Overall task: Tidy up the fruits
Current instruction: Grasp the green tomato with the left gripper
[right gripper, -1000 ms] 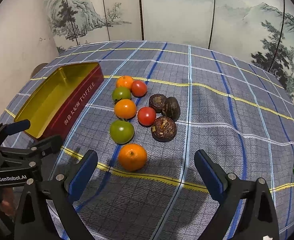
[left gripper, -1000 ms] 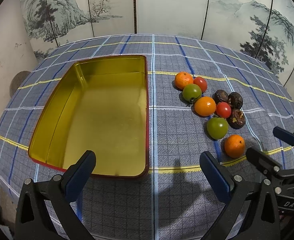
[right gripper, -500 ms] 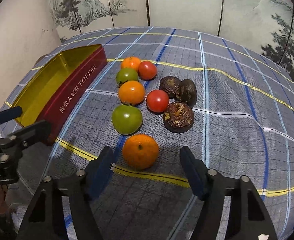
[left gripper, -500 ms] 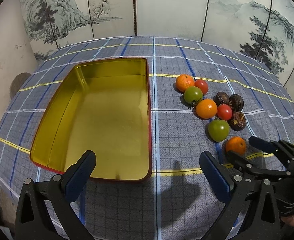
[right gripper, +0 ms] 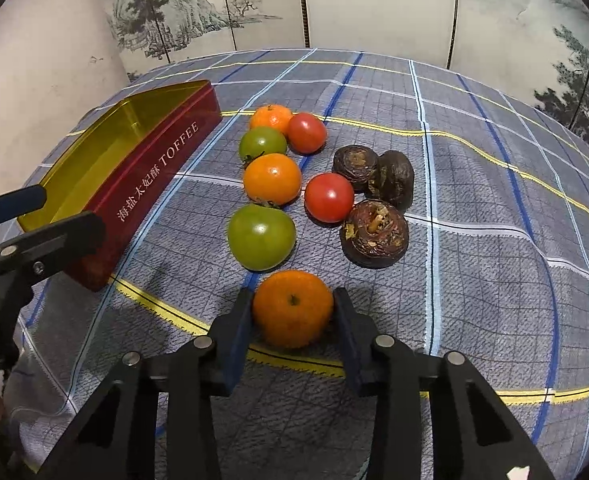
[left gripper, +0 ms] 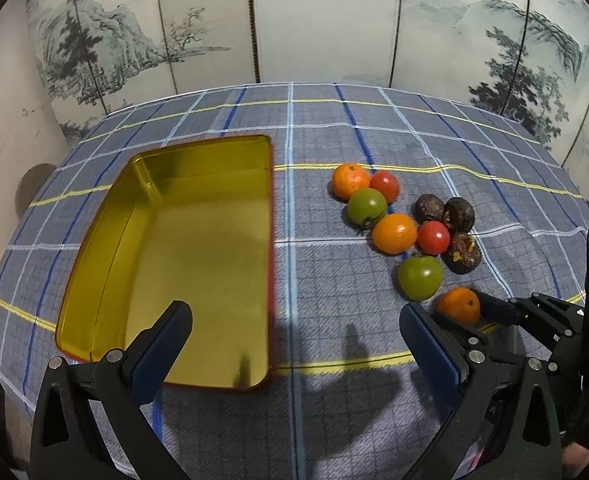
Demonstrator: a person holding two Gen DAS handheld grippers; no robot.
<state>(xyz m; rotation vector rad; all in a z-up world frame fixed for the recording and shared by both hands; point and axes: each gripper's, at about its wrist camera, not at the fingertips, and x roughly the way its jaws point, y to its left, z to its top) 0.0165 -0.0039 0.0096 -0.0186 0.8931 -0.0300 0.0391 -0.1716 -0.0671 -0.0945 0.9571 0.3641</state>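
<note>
A cluster of fruit lies on the checked tablecloth: oranges, green tomatoes (right gripper: 261, 236), red tomatoes (right gripper: 329, 197) and dark brown fruits (right gripper: 375, 233). My right gripper (right gripper: 293, 308) is shut on the nearest orange (right gripper: 293, 307), its blue pads against both sides; the orange rests on the cloth. It also shows in the left wrist view (left gripper: 458, 305). An empty red tin with a gold inside (left gripper: 166, 256) lies to the left, labelled TOFFEE (right gripper: 154, 176). My left gripper (left gripper: 294, 344) is open and empty above the tin's near right corner.
A painted folding screen stands behind the round table. The table's edge (right gripper: 574, 420) curves close on the near side. The left gripper (right gripper: 34, 216) shows at the left of the right wrist view, beside the tin's near end.
My right gripper moved forward onto the nearest orange and its jaws closed from wide open to touching it. The left gripper rose and drew back a little, staying open.
</note>
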